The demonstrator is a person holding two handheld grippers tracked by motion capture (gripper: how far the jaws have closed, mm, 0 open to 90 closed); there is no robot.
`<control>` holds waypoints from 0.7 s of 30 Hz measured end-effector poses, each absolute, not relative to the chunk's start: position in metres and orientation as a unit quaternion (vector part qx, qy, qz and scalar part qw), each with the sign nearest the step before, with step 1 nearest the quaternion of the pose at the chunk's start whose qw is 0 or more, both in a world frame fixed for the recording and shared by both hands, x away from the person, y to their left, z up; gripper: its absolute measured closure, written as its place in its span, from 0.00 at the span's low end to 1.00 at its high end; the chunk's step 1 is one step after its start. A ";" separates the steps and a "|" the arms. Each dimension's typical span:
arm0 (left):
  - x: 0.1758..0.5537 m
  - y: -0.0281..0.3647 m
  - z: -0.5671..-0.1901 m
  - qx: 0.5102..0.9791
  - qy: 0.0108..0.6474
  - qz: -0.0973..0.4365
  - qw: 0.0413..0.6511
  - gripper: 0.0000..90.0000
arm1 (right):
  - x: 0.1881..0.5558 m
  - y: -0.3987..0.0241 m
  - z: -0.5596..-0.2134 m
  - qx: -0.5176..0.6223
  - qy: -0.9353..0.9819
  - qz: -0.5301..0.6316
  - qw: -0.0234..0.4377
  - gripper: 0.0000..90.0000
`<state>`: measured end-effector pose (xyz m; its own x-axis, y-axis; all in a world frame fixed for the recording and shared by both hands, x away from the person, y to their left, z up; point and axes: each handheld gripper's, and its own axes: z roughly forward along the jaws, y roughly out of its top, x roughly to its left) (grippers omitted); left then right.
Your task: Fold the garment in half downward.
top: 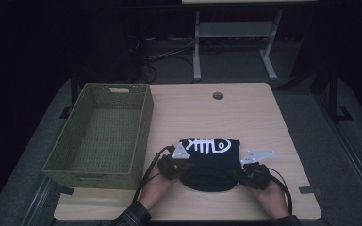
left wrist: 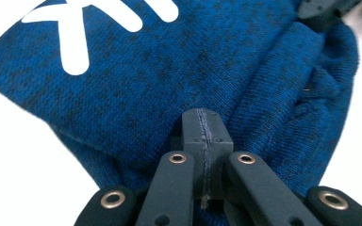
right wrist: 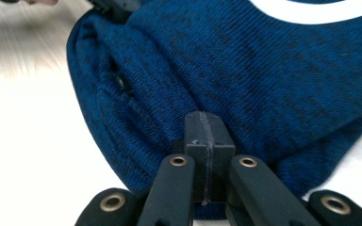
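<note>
A folded dark blue knit garment [top: 209, 153] with a white fish-bone print lies on the near part of the wooden table [top: 250, 113]. My left gripper [top: 181, 170] rests at its near left corner and my right gripper [top: 239, 173] at its near right corner, tips pointing inward. In the left gripper view the jaws of my left gripper [left wrist: 205, 123] are pressed together over the blue knit [left wrist: 160, 80], with no cloth visible between them. The right gripper view shows my right gripper [right wrist: 206, 126] the same way, shut against the knit [right wrist: 250, 70]. The garment's near edge bulges between them.
A green woven basket [top: 143, 127] stands on the left half of the table, its inside bare. A round cable hole [top: 218, 95] sits near the far edge. Beyond the table are a dark floor, cables and a white desk frame [top: 197, 47].
</note>
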<state>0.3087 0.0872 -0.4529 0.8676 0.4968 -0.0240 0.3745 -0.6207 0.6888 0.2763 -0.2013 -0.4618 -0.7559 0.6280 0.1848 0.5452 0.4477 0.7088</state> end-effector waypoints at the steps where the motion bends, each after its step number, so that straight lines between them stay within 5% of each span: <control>1: 0.310 0.088 -0.453 0.898 0.242 0.087 0.358 1.00 | 0.276 -0.200 -0.463 0.342 0.851 0.396 0.051 1.00; 15: 0.322 0.093 -0.453 0.889 0.265 0.098 0.360 1.00 | 0.271 -0.187 -0.460 0.329 0.853 0.404 0.042 0.99; 21: 0.325 0.093 -0.450 0.885 0.268 0.098 0.367 1.00 | 0.270 -0.193 -0.452 0.333 0.842 0.419 0.063 0.82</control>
<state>0.3247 0.0929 -0.4497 0.8372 0.5465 -0.0229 0.4026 -0.5873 0.7021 0.2700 -0.1932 -0.4518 -0.7706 0.6136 0.1722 0.5075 0.4273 0.7482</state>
